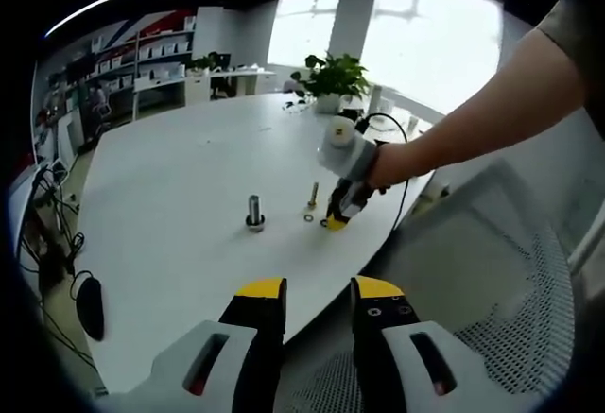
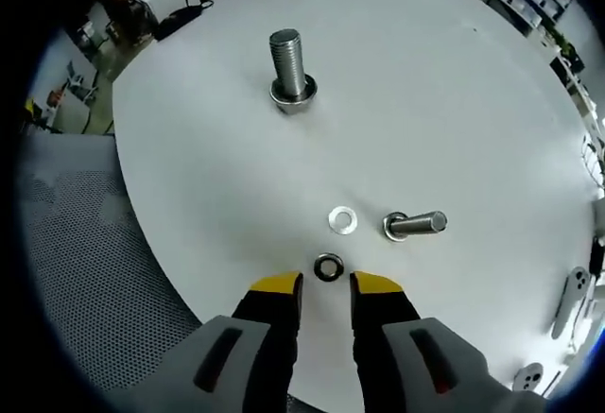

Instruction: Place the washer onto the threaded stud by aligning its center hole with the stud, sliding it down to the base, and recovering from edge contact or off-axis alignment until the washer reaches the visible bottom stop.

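Note:
The threaded stud point(image 2: 290, 73) stands upright on its hex base on the white table point(image 2: 454, 101), well ahead of my right gripper point(image 2: 326, 288). That gripper is open and low over the table's near edge. A small dark ring point(image 2: 328, 266) lies just in front of its yellow fingertips point(image 2: 277, 285). A silver washer point(image 2: 342, 219) lies a little further on, beside a loose bolt point(image 2: 414, 225) on its side. In the left gripper view my left gripper point(image 1: 319, 290) is open and holds nothing, back from the stud point(image 1: 254, 213). The right gripper point(image 1: 338, 215), held by a hand, reaches in by the washer point(image 1: 309, 216).
A grey mesh chair point(image 2: 66, 243) sits against the table edge. A potted plant point(image 1: 331, 77) stands at the table's far side. A black mouse point(image 1: 90, 304) and cables lie at the left. White parts point(image 2: 572, 300) lie at the right edge.

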